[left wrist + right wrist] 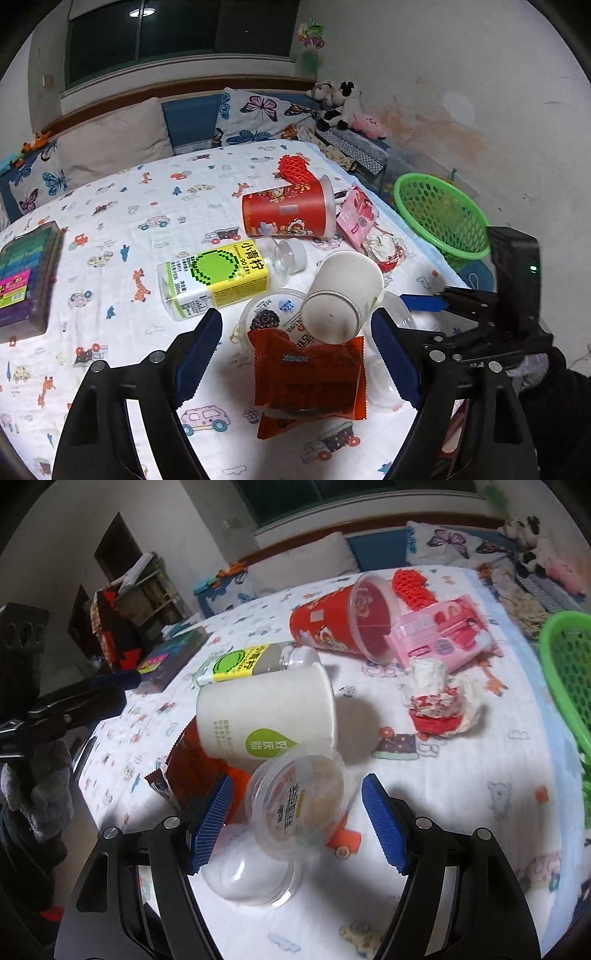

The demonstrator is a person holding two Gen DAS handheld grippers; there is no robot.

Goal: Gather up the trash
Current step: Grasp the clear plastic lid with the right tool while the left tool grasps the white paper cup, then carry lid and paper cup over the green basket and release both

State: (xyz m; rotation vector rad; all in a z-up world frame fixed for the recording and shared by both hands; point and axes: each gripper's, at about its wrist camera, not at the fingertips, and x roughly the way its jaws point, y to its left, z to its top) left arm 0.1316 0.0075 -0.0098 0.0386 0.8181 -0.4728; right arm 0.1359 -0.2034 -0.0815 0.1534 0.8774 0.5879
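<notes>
White paper cup (341, 295) on its side atop orange wrapper (310, 376), green basket (441, 218) nr bed edge

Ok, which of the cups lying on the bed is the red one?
The big printed cup beside the pink packet; the paper cup is plain white.

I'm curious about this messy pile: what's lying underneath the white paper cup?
The white paper cup lies tipped on an orange snack wrapper and a clear pudding cup. Whatever else sits beneath it is covered.

Both wrist cameras are looking steeply down, close over the bed (122, 206), sharing the white paper cup (343, 295) (266, 716) from opposite sides.
</notes>
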